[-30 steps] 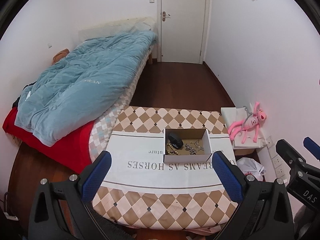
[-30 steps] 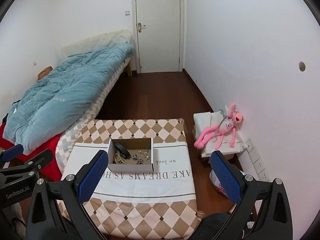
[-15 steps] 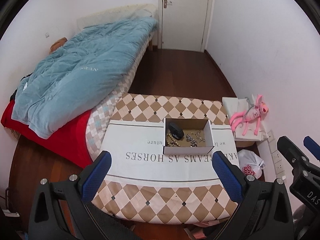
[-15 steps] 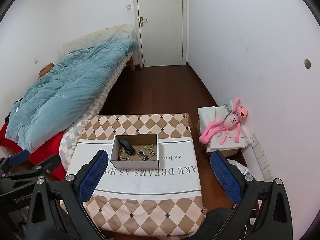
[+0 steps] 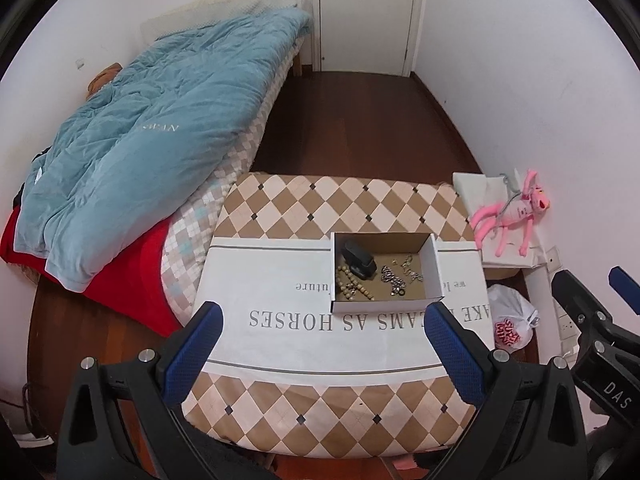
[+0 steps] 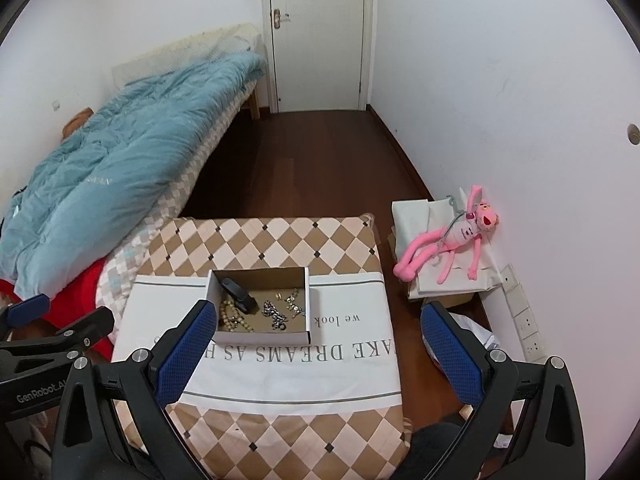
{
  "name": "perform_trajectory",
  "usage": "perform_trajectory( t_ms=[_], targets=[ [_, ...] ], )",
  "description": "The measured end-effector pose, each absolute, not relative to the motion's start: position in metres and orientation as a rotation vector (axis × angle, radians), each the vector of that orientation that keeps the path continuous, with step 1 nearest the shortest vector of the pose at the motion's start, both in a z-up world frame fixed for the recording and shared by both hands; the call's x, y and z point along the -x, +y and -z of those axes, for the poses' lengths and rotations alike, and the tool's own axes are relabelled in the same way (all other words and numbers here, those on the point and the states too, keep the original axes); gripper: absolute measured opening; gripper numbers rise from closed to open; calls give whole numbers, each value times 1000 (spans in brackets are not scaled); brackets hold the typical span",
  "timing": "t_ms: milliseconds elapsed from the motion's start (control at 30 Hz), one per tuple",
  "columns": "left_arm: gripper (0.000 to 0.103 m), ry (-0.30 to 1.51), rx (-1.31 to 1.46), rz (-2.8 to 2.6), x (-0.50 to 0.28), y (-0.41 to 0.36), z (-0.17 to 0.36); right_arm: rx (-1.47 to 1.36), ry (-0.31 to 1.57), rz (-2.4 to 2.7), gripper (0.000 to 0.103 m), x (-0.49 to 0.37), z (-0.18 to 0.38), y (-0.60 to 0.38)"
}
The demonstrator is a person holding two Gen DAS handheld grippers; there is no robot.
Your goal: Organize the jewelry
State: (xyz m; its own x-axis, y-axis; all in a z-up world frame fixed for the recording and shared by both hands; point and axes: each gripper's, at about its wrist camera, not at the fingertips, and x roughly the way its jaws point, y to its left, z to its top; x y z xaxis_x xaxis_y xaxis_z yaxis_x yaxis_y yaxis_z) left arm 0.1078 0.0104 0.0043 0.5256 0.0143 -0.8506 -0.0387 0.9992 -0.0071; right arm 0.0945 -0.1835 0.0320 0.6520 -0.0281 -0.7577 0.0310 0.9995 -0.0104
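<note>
Left gripper point(image 5: 320, 320) and right gripper point(image 6: 316, 320) both spread wide, empty, above the table point(image 5: 320, 408).
Cardboard box point(image 5: 434, 266) on table holds bead bracelet point(image 5: 352, 286), chains point(image 5: 394, 280), dark case point(image 5: 358, 260).

Both wrist cameras looked down from above the near edge of the diamond-patterned cushioned table point(image 5: 320, 208), well back, facing the white door point(image 6: 316, 32); right view sat further right. Shared: open white cardboard box point(image 5: 434, 264).
</note>
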Motion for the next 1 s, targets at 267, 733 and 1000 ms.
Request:
perform_trajectory(
  t_ms=[267, 733, 1000],
  targets=[
    [103, 1069, 9, -32, -122, 7, 16, 10, 950, 31, 103, -119, -6, -183],
    [103, 1084, 7, -14, -132, 8, 21, 31, 1000, 29, 103, -130, 5, -181],
    [103, 1085, 3, -6, -132, 9, 22, 27, 1021, 0, 103, -131, 6, -177]
  ],
)
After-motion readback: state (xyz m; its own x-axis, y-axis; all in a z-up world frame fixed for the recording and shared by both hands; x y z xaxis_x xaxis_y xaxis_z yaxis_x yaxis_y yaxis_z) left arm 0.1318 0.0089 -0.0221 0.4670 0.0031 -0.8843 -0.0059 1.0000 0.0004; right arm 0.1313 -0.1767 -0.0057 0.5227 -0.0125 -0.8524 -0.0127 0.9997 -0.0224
